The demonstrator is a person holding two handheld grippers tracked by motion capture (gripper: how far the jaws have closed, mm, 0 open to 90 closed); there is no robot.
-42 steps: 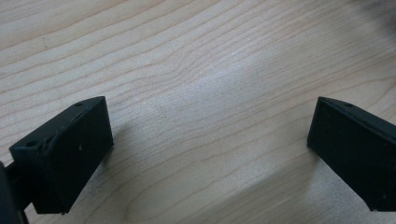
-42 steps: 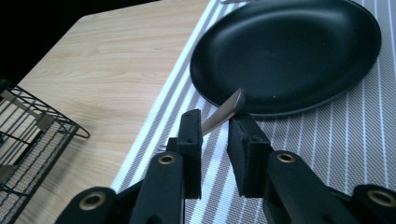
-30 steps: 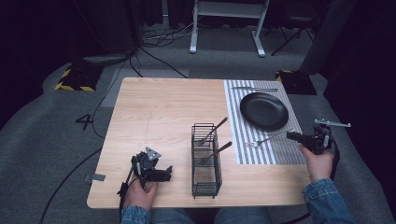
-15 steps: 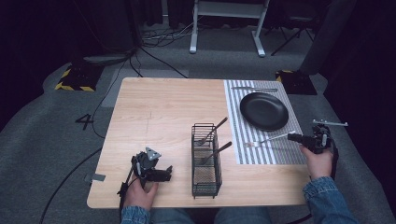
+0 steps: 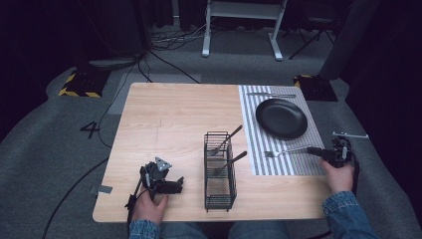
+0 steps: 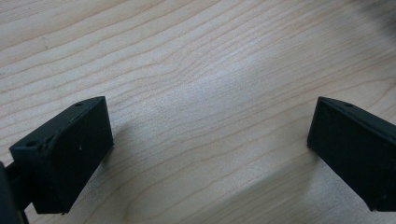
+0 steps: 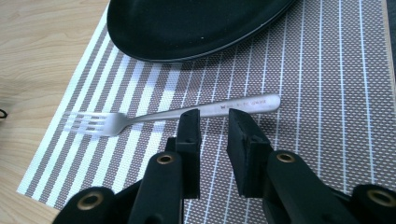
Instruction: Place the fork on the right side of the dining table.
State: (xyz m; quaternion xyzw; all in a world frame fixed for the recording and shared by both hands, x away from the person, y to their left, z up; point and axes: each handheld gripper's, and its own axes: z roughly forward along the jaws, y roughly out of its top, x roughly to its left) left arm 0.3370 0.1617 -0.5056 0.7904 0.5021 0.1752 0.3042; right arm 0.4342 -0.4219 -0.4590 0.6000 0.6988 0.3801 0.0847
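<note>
A silver fork [image 7: 187, 113] lies flat on the striped placemat [image 7: 327, 70], tines pointing left, just in front of the black plate [image 7: 196, 23]. My right gripper [image 7: 214, 119] sits right behind the fork's handle, its jaws a narrow gap apart and holding nothing. From above, the fork [image 5: 286, 150] lies below the plate [image 5: 281, 118], with the right gripper [image 5: 312, 150] at its handle end. My left gripper [image 5: 179, 185] rests near the table's front left, and its black fingers [image 6: 65, 149] stand wide open over bare wood.
A black wire basket [image 5: 219, 172] stands at the table's front middle with two utensils leaning in it. A knife [image 5: 271, 94] lies on the placemat [image 5: 298, 162] beyond the plate. The table's right edge is close to my right hand.
The fork's handle end has sunk a little and it now lies flat on the mat. The right gripper barely shifted. The left gripper has not moved.
</note>
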